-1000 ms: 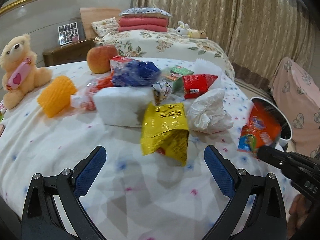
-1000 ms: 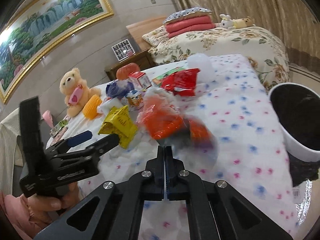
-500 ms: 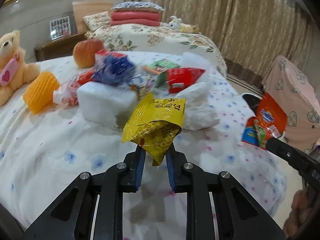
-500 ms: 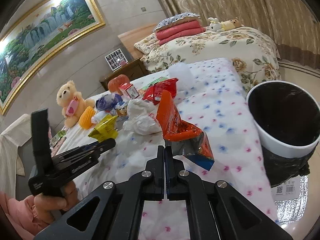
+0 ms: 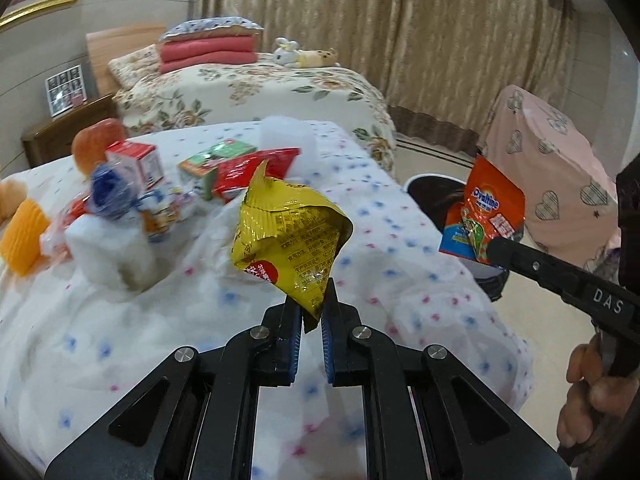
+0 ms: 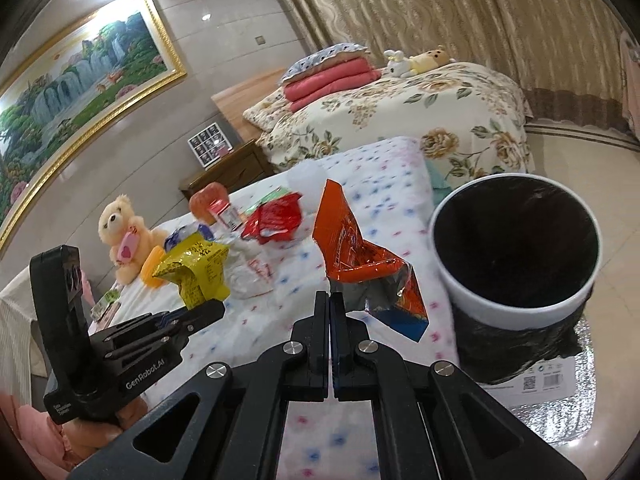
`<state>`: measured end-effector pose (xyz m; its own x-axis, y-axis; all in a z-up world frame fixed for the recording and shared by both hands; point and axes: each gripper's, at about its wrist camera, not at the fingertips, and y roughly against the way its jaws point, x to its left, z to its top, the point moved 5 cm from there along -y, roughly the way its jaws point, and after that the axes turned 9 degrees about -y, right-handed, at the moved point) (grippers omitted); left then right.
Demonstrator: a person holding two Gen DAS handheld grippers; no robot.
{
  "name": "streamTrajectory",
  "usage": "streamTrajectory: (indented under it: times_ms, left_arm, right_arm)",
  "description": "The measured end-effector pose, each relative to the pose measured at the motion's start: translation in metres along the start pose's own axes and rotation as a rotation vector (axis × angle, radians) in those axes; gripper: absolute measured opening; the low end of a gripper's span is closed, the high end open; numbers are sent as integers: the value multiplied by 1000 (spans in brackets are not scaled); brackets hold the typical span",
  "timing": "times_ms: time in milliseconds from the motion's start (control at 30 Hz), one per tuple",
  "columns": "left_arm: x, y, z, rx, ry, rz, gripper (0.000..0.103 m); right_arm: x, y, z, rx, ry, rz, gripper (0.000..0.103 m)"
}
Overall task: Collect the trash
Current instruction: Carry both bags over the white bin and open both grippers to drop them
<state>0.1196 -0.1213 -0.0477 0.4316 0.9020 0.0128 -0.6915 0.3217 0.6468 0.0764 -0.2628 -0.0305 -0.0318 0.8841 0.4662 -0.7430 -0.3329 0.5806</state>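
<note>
My left gripper (image 5: 312,308) pinches the bottom corner of a crumpled yellow snack wrapper (image 5: 292,232), its jaws closing the last bit, and holds it above the spotted bedsheet (image 5: 400,280). My right gripper (image 6: 330,300) is shut on an orange and blue snack wrapper (image 6: 352,256), held in the air beside the bed's edge. Just to its right a white bin (image 6: 516,320) with a black liner stands on the floor. The left wrist view shows the orange wrapper (image 5: 488,212) in front of the bin (image 5: 432,188). The right wrist view shows the yellow wrapper (image 6: 196,268) at the left.
More litter lies further back on the bed: a red packet (image 5: 252,172), a small carton (image 5: 138,160), a white foam block (image 5: 112,248), a blue bag (image 5: 110,192). A teddy bear (image 6: 120,236), an apple (image 5: 98,140) and a pink-covered chair (image 5: 552,160) are nearby.
The left gripper's jaws closed on the yellow wrapper and lifted it off the sheet. The right gripper carried the orange wrapper rightward, closer to the bin.
</note>
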Motion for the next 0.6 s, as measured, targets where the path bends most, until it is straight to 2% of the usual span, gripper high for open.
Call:
streamTrajectory:
  times_ms: [600]
  left_arm:
    - [-79, -44, 41, 39, -133, -117, 8]
  right_arm:
    - [-74, 14, 35, -53, -120, -77, 0]
